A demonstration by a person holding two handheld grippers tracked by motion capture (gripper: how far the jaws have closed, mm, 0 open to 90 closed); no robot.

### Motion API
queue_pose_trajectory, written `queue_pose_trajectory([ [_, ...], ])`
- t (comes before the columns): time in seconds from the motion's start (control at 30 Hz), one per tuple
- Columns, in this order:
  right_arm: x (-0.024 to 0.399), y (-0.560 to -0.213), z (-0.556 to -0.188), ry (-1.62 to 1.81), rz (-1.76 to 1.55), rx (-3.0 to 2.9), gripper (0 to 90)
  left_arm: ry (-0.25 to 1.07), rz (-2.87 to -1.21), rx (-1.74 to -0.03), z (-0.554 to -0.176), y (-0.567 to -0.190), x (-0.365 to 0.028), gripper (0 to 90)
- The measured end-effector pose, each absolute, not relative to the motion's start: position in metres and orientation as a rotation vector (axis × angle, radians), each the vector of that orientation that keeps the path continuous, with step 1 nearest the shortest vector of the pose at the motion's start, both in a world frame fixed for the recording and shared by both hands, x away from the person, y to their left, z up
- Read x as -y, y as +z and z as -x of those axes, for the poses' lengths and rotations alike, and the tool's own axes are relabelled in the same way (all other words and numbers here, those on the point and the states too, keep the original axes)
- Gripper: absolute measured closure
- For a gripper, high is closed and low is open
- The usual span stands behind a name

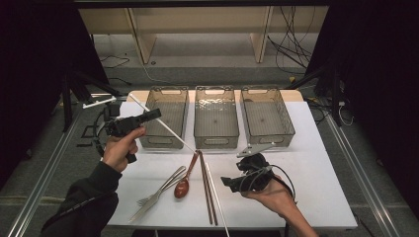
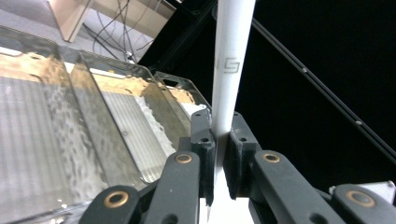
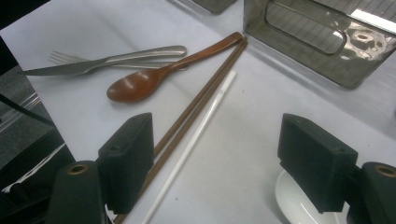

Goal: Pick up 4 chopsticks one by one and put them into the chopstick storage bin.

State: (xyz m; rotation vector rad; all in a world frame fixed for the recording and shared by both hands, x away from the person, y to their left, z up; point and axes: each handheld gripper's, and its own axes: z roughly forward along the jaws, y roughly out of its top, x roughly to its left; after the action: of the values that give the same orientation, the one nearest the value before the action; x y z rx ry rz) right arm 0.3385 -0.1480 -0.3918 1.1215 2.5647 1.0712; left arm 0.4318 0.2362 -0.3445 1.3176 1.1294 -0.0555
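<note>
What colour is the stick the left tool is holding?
White, seen best in the left gripper view: the stick is clamped in the left tool.

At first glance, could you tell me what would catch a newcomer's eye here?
The left claw, raised over the table's left side, pinches a long white chopstick slanting across the left bin. Nearer the front lie a fork, a wooden spoon and brown chopsticks.

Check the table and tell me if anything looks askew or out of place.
Nothing spilled or damaged. The white chopstick clamped in the left gripper slants across the left bin, while its mate lies beside the brown chopsticks.
</note>
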Motion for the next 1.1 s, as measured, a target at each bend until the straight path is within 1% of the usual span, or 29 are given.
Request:
queue_pose_trajectory([
  [0.27,0.149,-0.392,-0.337,1.077,-1.120,-2.562,26.5,-0.011,-1.313,-1.181,-0.453,-0.330,-0.252,83.3],
  [0.37,0.150,-0.391,-0.336,1.089,-1.124,-2.560,26.2,0.033,-1.348,-1.205,-0.462,-0.327,-0.255,83.3],
  [0.57,0.151,-0.391,-0.336,1.097,-1.117,-2.560,25.5,0.058,-1.348,-1.250,-0.480,-0.323,-0.262,83.3],
  [0.73,0.151,-0.391,-0.336,1.104,-1.114,-2.557,24.7,0.106,-1.393,-1.275,-0.491,-0.318,-0.259,83.2],
  [0.9,0.151,-0.390,-0.336,1.106,-1.118,-2.556,24.2,0.157,-1.466,-1.328,-0.506,-0.322,-0.253,83.1],
  [1.1,0.151,-0.391,-0.336,1.105,-1.115,-2.561,24.1,0.181,-1.519,-1.362,-0.518,-0.327,-0.244,83.0],
])
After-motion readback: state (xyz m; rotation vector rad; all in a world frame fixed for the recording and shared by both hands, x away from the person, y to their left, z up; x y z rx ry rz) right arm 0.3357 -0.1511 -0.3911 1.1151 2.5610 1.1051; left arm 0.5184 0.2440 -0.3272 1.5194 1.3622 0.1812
